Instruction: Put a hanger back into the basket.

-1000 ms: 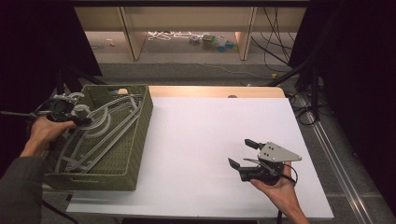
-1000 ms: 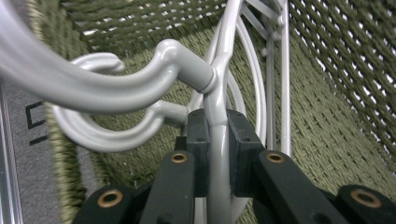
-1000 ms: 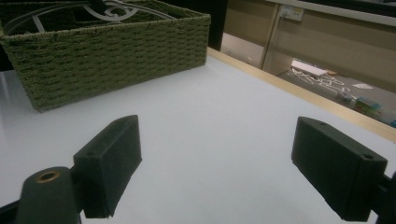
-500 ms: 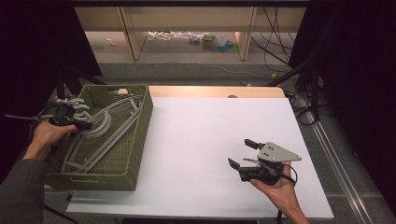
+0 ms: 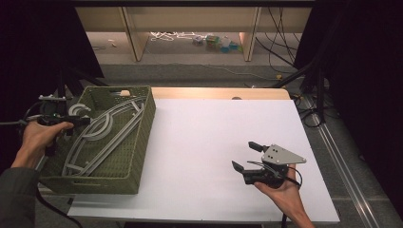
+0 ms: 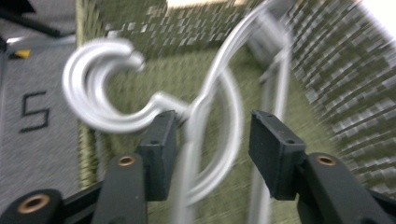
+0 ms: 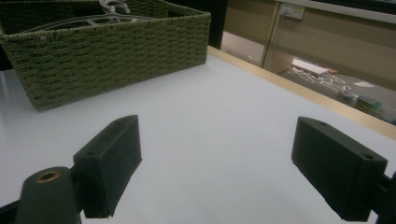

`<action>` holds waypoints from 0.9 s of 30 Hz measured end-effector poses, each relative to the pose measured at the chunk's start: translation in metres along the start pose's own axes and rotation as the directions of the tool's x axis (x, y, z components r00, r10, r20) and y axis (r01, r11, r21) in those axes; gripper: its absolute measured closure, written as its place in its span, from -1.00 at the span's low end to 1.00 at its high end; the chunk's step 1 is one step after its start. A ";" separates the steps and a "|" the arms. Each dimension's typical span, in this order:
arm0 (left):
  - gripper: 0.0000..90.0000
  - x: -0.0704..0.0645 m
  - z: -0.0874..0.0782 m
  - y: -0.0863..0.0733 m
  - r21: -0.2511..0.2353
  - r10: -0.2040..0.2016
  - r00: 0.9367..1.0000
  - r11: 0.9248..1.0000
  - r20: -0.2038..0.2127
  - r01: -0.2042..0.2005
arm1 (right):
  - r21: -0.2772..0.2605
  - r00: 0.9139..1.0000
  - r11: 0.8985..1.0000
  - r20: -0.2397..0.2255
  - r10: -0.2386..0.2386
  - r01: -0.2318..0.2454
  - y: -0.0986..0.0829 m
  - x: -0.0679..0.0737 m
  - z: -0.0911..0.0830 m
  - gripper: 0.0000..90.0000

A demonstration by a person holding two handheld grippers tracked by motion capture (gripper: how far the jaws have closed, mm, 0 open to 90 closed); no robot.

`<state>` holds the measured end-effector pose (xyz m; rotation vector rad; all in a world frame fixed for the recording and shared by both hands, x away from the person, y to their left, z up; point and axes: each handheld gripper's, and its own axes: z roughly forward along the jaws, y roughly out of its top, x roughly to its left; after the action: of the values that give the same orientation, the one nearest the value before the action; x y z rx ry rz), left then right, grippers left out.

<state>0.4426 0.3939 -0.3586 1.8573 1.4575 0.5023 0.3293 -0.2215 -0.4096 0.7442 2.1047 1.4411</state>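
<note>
A green woven basket (image 5: 144, 137) stands at the table's left end and holds several grey plastic hangers (image 5: 102, 130). My left gripper (image 5: 81, 121) is at the basket's left rim, open, its jaws pointing in over the hangers. In the left gripper view (image 6: 212, 126), a blurred hanger hook (image 6: 93, 88) curls past the left jaw, and the hanger's neck runs between the jaws, close to that jaw. My right gripper (image 5: 243, 155) rests open in a hand above the white table's front right, nothing between its jaws (image 7: 217, 140). From there the basket (image 7: 116, 46) stands far off.
The white table top (image 5: 214, 128) has a wooden strip (image 5: 218, 93) along its far edge. Behind it stands a low shelf unit (image 5: 190, 19) with small items on the floor. Black stands and cables (image 5: 313, 90) are at the right.
My left gripper has moved left, from over the basket's inside to its left rim, and the hanger hooks shifted left with it. The right gripper has not moved.
</note>
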 end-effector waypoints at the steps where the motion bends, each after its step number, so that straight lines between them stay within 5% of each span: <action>1: 0.11 -0.002 -0.004 0.001 -0.029 -0.009 1.000 1.000 0.014 0.009 | -0.005 1.000 1.000 0.002 0.002 -0.002 0.000 0.001 0.001 -0.63; 5: 0.03 -0.009 -0.023 0.003 -0.107 -0.046 0.998 0.993 0.047 0.051 | -0.007 1.000 1.000 0.001 0.004 -0.004 0.000 0.001 0.001 -0.63; 11: -0.07 -0.025 -0.048 0.000 -0.219 -0.079 0.987 0.970 0.139 0.109 | -0.005 1.000 1.000 0.001 0.005 -0.005 0.000 0.000 0.000 -0.63; 19: -0.23 -0.077 -0.061 -0.011 -0.286 -0.008 0.978 0.956 0.209 0.069 | -0.013 1.000 1.000 0.008 0.006 -0.006 0.000 0.000 0.000 -0.63; 27: -0.29 -0.127 -0.061 -0.025 -0.322 0.065 0.952 0.946 0.300 0.037 | -0.018 1.000 1.000 0.002 0.008 -0.008 -0.001 -0.001 -0.001 -0.63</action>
<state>0.3476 0.2935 -0.3208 1.6008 1.0823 0.4095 0.3297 -0.2231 -0.4104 0.7485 2.0866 1.4607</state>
